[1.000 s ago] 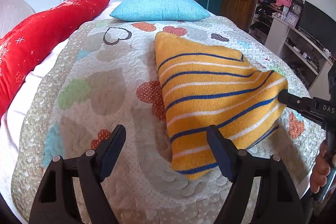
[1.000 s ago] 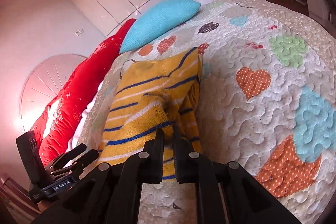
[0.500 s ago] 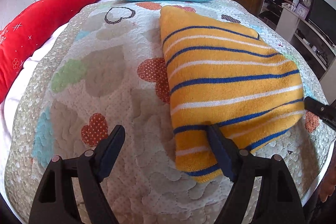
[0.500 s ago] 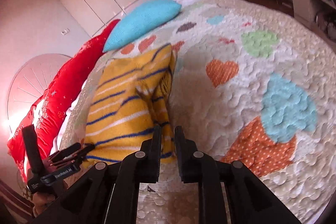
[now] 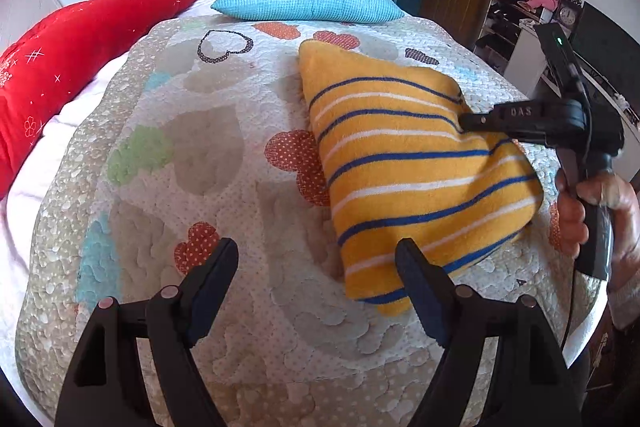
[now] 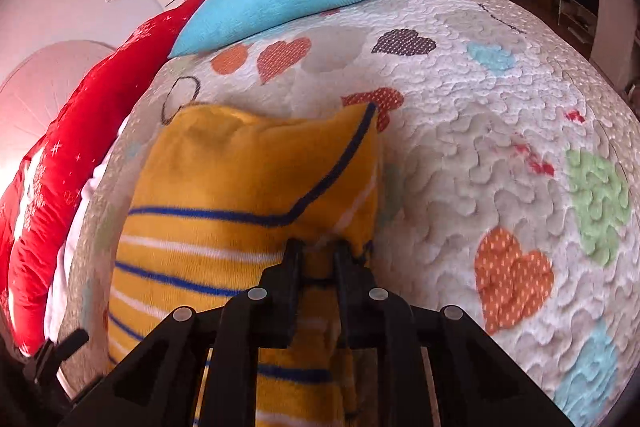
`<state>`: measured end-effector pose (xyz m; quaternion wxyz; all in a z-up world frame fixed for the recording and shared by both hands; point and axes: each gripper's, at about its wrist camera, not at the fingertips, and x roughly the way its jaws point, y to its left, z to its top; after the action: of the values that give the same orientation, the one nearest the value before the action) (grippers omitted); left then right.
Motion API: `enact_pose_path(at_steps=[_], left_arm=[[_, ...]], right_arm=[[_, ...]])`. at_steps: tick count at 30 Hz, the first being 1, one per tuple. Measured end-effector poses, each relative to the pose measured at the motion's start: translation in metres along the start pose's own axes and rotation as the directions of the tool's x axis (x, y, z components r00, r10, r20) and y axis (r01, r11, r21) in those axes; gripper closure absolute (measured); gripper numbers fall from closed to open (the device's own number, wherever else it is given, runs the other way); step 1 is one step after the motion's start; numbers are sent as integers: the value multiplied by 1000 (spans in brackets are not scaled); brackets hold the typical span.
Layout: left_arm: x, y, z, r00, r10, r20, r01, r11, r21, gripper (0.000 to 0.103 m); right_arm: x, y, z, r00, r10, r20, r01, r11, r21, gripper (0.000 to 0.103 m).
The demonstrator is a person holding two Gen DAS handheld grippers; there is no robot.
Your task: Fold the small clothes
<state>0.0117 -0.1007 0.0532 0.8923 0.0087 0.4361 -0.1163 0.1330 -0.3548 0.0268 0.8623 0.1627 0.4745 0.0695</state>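
Yellow striped garment [image 5: 416, 163] on quilt [image 5: 224, 155], right claw [image 6: 318, 251] closing on it

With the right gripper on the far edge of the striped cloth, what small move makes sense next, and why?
Probably carry that edge across and lay it down. The right gripper, jaws closing, has yellow striped cloth between its tips, lifted off the quilt. The left gripper hangs open above the cloth's near corner, holding nothing.

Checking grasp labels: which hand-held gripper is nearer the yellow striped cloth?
Right. The right hand-held gripper is closing, its fingertips on the cloth at its right edge. The left hand-held gripper hangs open near its front corner, not gripping it.
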Motion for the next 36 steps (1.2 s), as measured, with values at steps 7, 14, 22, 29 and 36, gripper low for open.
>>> enact_pose_path(at_steps=[7, 14, 22, 29, 36], left_arm=[[-1, 6, 10, 999, -38, 10, 38, 999, -32, 23], [45, 7, 30, 996, 77, -52, -77, 997, -6, 23], [47, 7, 26, 996, 64, -58, -66, 997, -33, 21], [17, 4, 15, 997, 78, -27, -79, 997, -7, 21], [0, -15, 3, 994, 113, 2, -113, 992, 60, 21]], right_arm=[[-3, -2, 15, 999, -37, 12, 36, 999, 24, 84], [-41, 32, 18, 992, 59, 115, -50, 995, -81, 66], [53, 51, 47, 995, -25, -95, 18, 997, -74, 34], [-15, 43, 28, 993, -25, 112, 34, 996, -80, 34], [-69, -6, -38, 990, -50, 131, 56, 997, -44, 34]])
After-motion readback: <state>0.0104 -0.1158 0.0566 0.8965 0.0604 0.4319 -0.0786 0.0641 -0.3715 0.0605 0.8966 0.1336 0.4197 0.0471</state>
